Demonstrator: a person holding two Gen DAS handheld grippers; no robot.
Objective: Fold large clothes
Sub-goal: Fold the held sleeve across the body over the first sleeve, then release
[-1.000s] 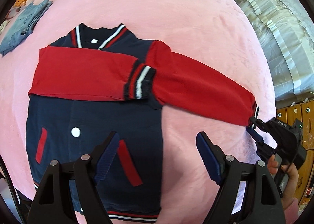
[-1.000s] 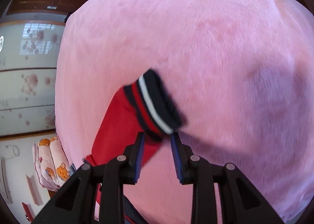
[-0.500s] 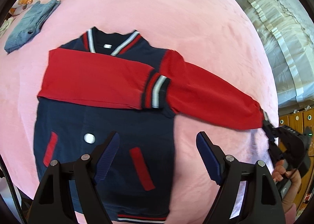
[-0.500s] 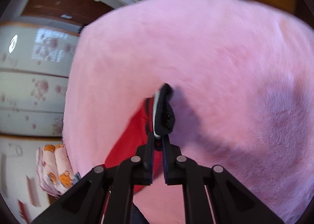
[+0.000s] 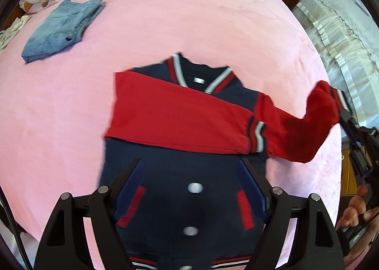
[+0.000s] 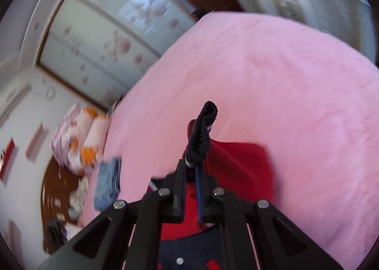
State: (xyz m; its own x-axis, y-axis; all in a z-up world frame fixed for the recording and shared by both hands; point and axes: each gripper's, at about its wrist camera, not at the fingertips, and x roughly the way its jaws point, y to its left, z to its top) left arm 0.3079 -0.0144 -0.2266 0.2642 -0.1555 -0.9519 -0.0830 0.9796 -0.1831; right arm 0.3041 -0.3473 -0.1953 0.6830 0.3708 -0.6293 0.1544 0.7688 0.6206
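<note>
On the pink bed (image 5: 165, 21) the navy jacket (image 5: 189, 175) is lying flat, one red sleeve folded across — right tongs (image 6: 190, 170) are pinching the other sleeve's cuff (image 6: 201, 137), lifting it; left tongs (image 5: 196, 184) are hovering wide, empty.

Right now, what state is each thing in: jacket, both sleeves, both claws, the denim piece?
Jacket: flat on the pink bed, front up, snaps closed.
First sleeve: folded across the chest.
Second sleeve: lifted off the bed by its cuff.
Right claw: shut on the cuff.
Left claw: open, empty, above the jacket.
Denim garment: folded, lying apart.
</note>
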